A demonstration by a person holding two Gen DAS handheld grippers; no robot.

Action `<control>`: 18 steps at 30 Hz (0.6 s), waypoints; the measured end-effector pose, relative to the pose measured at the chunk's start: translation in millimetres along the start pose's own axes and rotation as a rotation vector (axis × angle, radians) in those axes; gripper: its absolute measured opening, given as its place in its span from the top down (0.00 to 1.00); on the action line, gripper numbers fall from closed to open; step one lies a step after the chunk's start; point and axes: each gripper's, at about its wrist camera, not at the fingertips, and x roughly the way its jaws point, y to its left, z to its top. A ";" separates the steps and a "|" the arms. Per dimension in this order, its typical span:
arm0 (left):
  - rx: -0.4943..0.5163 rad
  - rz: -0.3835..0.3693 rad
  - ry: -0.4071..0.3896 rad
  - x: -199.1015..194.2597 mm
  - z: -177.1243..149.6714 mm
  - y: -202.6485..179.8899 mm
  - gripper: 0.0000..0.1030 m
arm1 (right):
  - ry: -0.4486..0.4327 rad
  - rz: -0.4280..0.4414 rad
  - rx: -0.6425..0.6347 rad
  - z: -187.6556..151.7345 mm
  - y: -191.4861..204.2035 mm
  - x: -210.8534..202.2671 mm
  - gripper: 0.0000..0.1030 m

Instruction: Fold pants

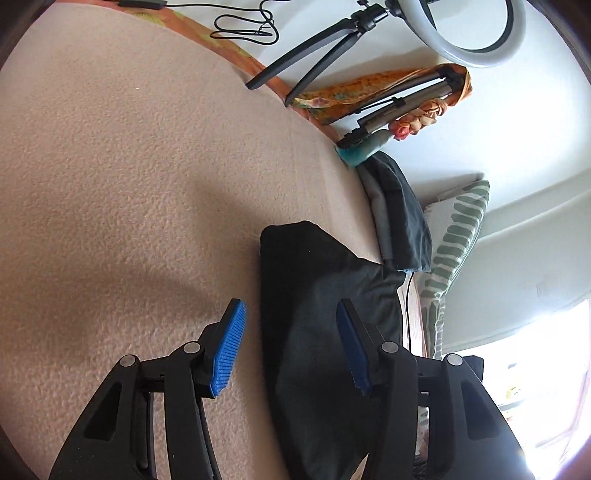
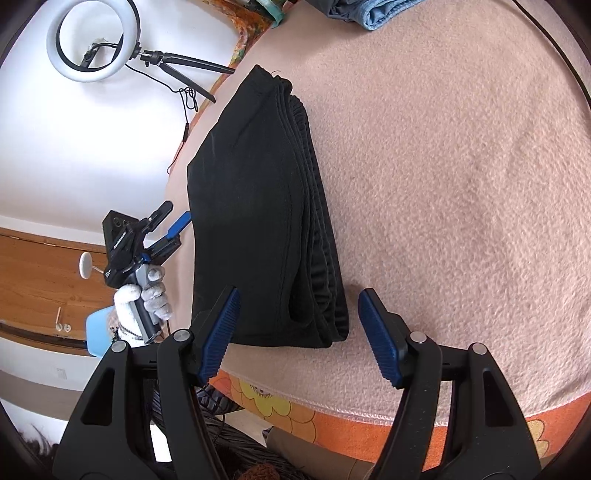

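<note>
Right gripper (image 2: 297,332): jaws wide, holding nothing; it hangs over the near end of the pants, the blue pads either side of that end without touching it.
Left gripper (image 1: 291,347): jaws wide, holding nothing; one pad over the blanket, the other over the pants. In the right wrist view it (image 2: 173,221) sits off the far long side of the pants, held by a gloved hand (image 2: 146,299).
Pants (image 2: 258,206): black, folded into a thick narrow stack with layered edges showing along one long side; lying flat on the blanket, close to one of its edges. In the left wrist view the pants (image 1: 314,314) run from between the pads outward.
Blanket (image 2: 461,192): pinkish, fuzzy, spread over an orange flowered sheet (image 2: 295,410).
Other clothes (image 1: 402,214): dark and grey pieces piled past the pants at the blanket's edge.
Pillow (image 1: 458,236): white with green stripes, beside that pile.
Tripod (image 1: 314,55): black legs beyond the blanket, carrying a ring light (image 1: 476,33) against the white wall.
</note>
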 end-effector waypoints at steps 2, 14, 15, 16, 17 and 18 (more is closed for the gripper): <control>-0.002 -0.001 0.002 4.1 3.6 2.3 0.51 | -0.007 0.000 -0.011 -1.0 1.4 0.2 0.33; -0.018 -0.036 0.001 29.5 23.7 -0.8 0.51 | 0.004 0.080 -0.014 -7.3 13.7 23.4 0.42; -0.018 -0.035 -0.001 31.9 24.8 -2.1 0.51 | 0.007 0.064 -0.027 -7.2 16.1 25.9 0.53; -0.015 -0.035 -0.006 33.7 25.9 -3.6 0.51 | 0.017 0.046 -0.037 -7.3 17.8 29.4 0.65; -0.010 -0.036 -0.005 35.9 26.9 -5.0 0.51 | 0.026 0.040 -0.040 -7.6 18.2 32.8 0.65; -0.007 -0.036 -0.006 37.9 27.6 -6.4 0.51 | 0.021 0.046 -0.036 -8.0 18.3 33.6 0.66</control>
